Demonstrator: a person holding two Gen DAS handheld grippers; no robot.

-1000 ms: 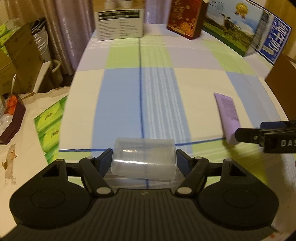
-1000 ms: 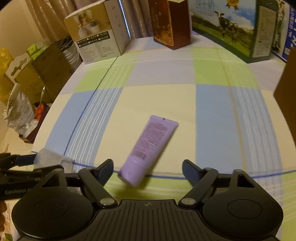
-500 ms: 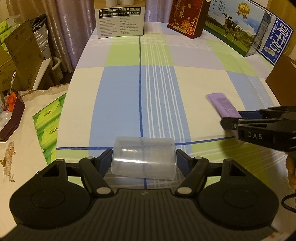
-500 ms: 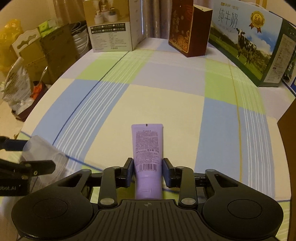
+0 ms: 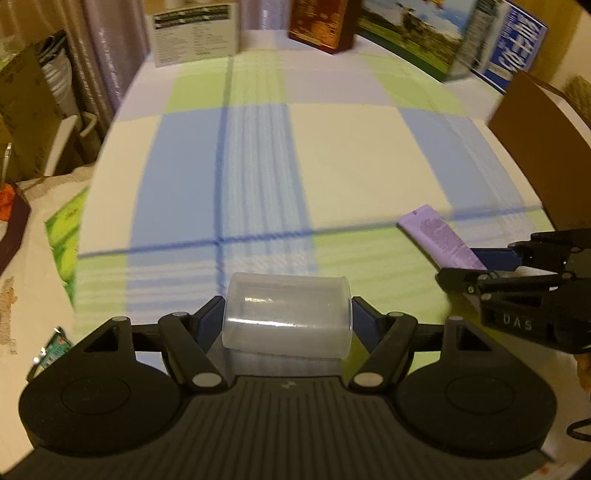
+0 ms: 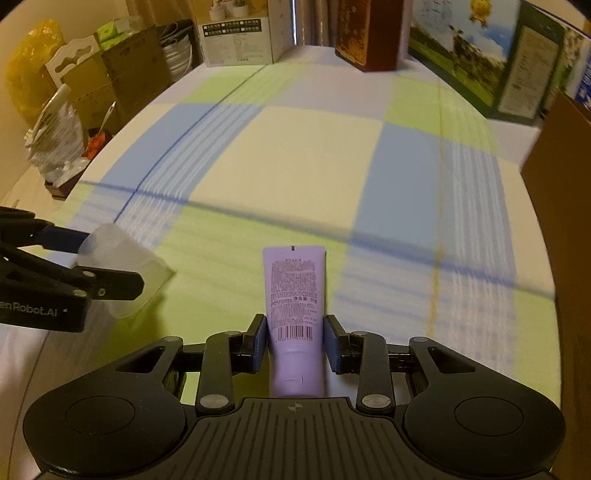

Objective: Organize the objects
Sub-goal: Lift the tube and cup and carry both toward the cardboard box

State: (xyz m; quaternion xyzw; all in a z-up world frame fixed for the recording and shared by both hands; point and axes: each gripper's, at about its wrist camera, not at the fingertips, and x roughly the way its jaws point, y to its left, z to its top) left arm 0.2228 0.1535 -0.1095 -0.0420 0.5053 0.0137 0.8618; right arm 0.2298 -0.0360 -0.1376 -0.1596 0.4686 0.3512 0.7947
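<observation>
**A:** Talk me through it. What's your left claw doing?

**B:** My left gripper [image 5: 287, 321] is clamping a clear plastic cup [image 5: 286, 315] sideways between its fingers, one pad pressing on each end. The cup is sitting right at the six o'clock of my left wrist view, its rim pointing towards three o'clock, and it's hanging over the checked tablecloth [image 5: 332, 155].

**A:** And the right one?

**B:** My right gripper [image 6: 295, 343] is squeezing a purple tube [image 6: 295, 295], blue pads [image 6: 260, 343] closing on it from both sides just below the barcode. The flat crimped end is pointing to twelve o'clock, away from me; the cap end is tucking back under the gripper body, so I can't see it.

**A:** How are the two sitting relative to each other?

**B:** Near, not touching. From the right wrist I'm seeing the cup at nine o'clock in my other claw. From the left wrist I'm seeing the tube at three o'clock, slanting out of the right claw.

**A:** Anything else around?

**B:** A white box [image 6: 236, 35], a dark red box [image 6: 369, 35] and a milk carton case [image 6: 476, 55] are standing along the far edge at twelve o'clock, and a brown cardboard box [image 5: 543, 147] is rising at two o'clock in the left view. Whether either object is touching the cloth, I can't tell.
</observation>
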